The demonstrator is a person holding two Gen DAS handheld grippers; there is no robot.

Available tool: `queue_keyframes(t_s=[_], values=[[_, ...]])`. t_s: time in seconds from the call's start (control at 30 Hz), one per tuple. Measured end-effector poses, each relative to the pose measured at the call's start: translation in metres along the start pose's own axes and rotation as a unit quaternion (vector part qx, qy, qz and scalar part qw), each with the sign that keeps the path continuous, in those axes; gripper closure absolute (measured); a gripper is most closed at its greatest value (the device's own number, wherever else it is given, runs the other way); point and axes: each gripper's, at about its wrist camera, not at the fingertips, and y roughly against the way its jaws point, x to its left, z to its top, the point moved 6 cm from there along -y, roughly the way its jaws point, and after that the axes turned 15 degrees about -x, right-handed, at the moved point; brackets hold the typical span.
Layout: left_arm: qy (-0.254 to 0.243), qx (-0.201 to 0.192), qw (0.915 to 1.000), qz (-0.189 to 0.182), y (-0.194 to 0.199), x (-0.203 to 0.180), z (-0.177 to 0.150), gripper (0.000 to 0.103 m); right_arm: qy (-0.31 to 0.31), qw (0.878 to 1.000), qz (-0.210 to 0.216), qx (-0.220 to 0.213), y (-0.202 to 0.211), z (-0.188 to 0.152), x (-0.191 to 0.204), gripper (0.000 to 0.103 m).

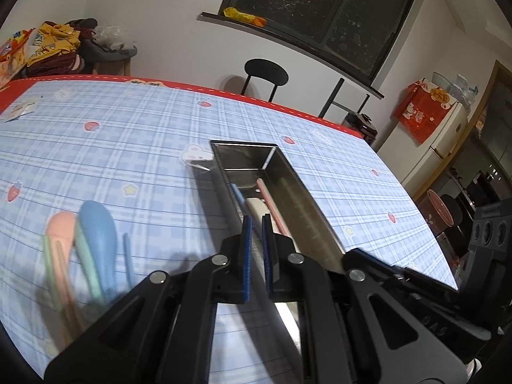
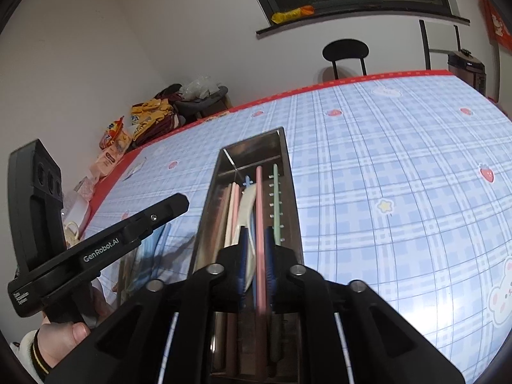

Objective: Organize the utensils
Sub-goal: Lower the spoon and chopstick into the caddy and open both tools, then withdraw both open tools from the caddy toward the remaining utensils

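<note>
A long steel tray lies on the checked tablecloth and holds several utensils: a pink stick, a green notched stick, a white spoon and pale chopsticks. My right gripper hangs over the tray's near half, open, with the pink stick between its pads but not pressed. My left gripper is shut and holds nothing, at the left wall of the tray. Left of it on the cloth lie a blue spoon, a pink spoon, a green utensil and a thin blue stick.
The table's red edge runs along the far side, with a black chair behind it. Snack bags and clothes are piled past the far left corner. A fridge stands at the right. A hand holds the left gripper's handle.
</note>
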Motion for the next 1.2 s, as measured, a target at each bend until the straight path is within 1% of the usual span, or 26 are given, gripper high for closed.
queue_keyframes(t_s=[0.07,0.1,0.17,0.2,0.27,0.3,0.33,0.4,0.43,0.47,0.53,0.6,0.77,0.93,1.03,1.13,1.17,1.2], values=[[-0.003,-0.004,1.0,0.005,0.006,0.006,0.002,0.08,0.004,1.0,-0.001,-0.013,0.005,0.003,0.002,0.056],[-0.004,-0.006,0.9999,0.008,0.009,0.009,0.004,0.077,0.005,1.0,0.0,-0.019,0.007,0.005,0.002,0.051],[-0.009,-0.014,0.9998,0.015,0.017,0.015,0.007,0.068,0.01,0.999,0.0,-0.034,0.012,0.009,0.005,0.032],[-0.012,-0.018,0.9996,0.019,0.022,0.019,0.01,0.065,0.01,0.999,0.0,-0.037,0.013,0.011,0.005,0.028],[-0.015,-0.028,0.9991,0.027,0.033,0.026,0.014,0.051,0.01,0.999,-0.002,-0.043,0.014,0.012,0.007,0.011],[-0.016,-0.032,0.9989,0.03,0.037,0.03,0.016,0.048,0.01,0.999,-0.004,-0.044,0.014,0.013,0.006,0.008],[-0.018,-0.036,0.9986,0.035,0.041,0.034,0.019,0.043,0.01,0.999,-0.008,-0.045,0.014,0.013,0.006,0.006],[-0.018,-0.046,0.9977,0.045,0.053,0.044,0.023,0.035,0.011,0.999,-0.016,-0.042,0.013,0.011,0.005,0.006],[-0.018,-0.049,0.9975,0.049,0.057,0.047,0.024,0.02,0.012,0.999,-0.02,-0.04,0.012,0.01,0.005,0.006],[-0.017,-0.053,0.9972,0.051,0.063,0.052,0.025,0.011,0.015,0.999,-0.019,-0.039,0.011,0.009,0.006,0.006],[-0.017,-0.061,0.9964,0.057,0.075,0.061,0.027,0.009,0.026,0.998,-0.022,-0.046,0.01,0.008,0.009,0.006],[-0.02,-0.057,0.9959,0.066,0.084,0.069,0.026,0.006,0.043,0.997,-0.029,-0.057,0.011,0.006,0.013,0.006],[-0.021,-0.053,0.9959,0.071,0.108,0.093,0.02,0.006,0.085,0.993,-0.034,-0.068,0.016,0.003,0.025,0.006],[-0.035,-0.041,0.9962,0.069,0.13,0.113,0.01,0.006,0.12,0.987,-0.042,-0.103,0.034,0.003,0.043,0.006],[-0.042,-0.034,0.996,0.071,0.141,0.124,0.002,0.006,0.129,0.984,-0.019,-0.118,0.049,-0.002,0.067,0.006],[-0.048,-0.029,0.9955,0.076,0.149,0.135,-0.003,0.006,0.142,0.984,-0.001,-0.109,0.053,-0.011,0.088,0.006],[-0.049,-0.026,0.9957,0.074,0.152,0.138,-0.006,0.006,0.148,0.984,0.013,-0.102,0.054,-0.015,0.099,0.006],[-0.049,-0.024,0.9958,0.073,0.153,0.14,-0.008,0.006,0.152,0.983,0.015,-0.103,0.055,-0.017,0.105,0.006]])
